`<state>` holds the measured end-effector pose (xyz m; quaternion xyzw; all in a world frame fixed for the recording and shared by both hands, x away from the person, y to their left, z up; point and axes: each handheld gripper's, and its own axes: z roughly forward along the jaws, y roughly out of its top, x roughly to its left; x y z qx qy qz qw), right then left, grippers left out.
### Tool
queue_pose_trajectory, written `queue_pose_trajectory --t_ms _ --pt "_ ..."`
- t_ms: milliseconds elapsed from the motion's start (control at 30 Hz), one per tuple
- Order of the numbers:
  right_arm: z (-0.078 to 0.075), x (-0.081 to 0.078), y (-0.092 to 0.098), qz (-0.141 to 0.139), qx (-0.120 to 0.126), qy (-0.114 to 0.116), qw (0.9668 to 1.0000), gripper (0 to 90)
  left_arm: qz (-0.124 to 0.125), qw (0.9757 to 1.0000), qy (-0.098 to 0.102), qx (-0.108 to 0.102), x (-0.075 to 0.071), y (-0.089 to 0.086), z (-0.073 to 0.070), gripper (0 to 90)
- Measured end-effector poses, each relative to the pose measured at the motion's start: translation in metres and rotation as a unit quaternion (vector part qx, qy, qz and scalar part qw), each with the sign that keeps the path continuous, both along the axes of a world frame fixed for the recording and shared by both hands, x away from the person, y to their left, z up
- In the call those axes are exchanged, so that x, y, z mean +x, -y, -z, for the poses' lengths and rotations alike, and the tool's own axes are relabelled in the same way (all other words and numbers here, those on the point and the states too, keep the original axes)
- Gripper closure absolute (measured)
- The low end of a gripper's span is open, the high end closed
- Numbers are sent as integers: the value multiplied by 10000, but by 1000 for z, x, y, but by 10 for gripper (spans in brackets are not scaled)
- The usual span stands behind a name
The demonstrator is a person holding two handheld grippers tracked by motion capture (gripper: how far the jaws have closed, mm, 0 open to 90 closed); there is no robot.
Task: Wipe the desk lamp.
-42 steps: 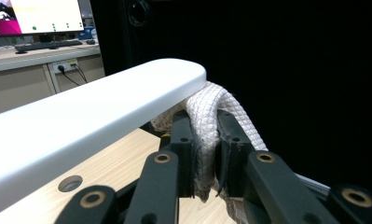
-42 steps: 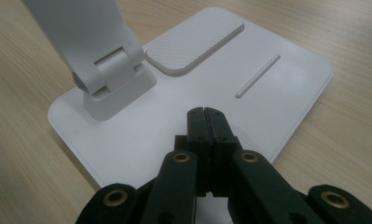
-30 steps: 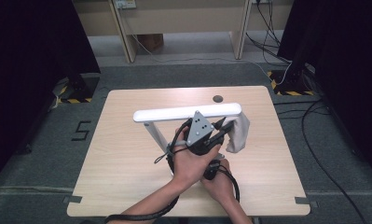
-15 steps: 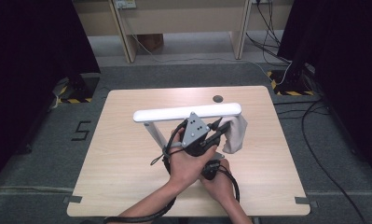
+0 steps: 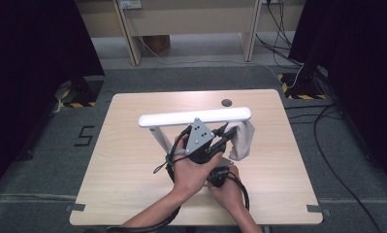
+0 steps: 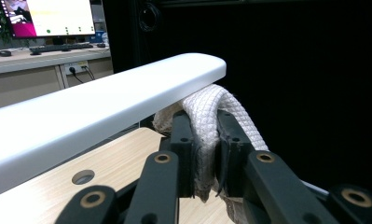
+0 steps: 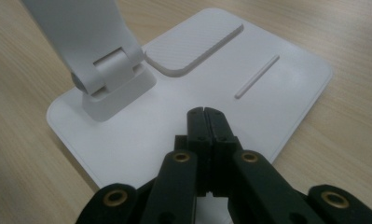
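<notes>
A white desk lamp stands on the table, its long bar head (image 5: 196, 117) level above the top. A white waffle-weave cloth (image 5: 242, 138) hangs at the bar's right end. My left gripper (image 5: 224, 137) reaches to it from the left. In the left gripper view the cloth (image 6: 207, 112) is pinched between the black jaws of my left gripper (image 6: 204, 140), just under the bar head (image 6: 104, 107). My right gripper (image 7: 206, 116) is shut with nothing in it, its tips resting on the lamp's flat white base (image 7: 277, 79) near the hinged stem (image 7: 109, 79).
The wooden table (image 5: 133, 184) has a round cable hole (image 5: 226, 102) behind the lamp. Both hands are crowded together at the front middle. Dark curtains flank the table, and cables lie on the floor at the right.
My left gripper has shifted slightly to the left and toward the person, still holding the cloth. The right hand has stayed put.
</notes>
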<state>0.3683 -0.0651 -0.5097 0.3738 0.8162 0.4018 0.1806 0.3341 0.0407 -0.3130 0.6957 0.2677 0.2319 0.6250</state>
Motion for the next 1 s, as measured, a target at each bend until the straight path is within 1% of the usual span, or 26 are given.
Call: queue_pose_trajectory --t_ms 400,700,1000 --pt "0 0 0 4 2 -2 10000 900 -19 10000 10 1 -2 -6 0 791" --pt "0 0 0 -10 -4 4 10000 900 -62 10000 7 -50 -3 -13 2 792" --pt "0 0 0 4 3 15 10000 900 -83 9999 20 -59 -4 -17 2 792"
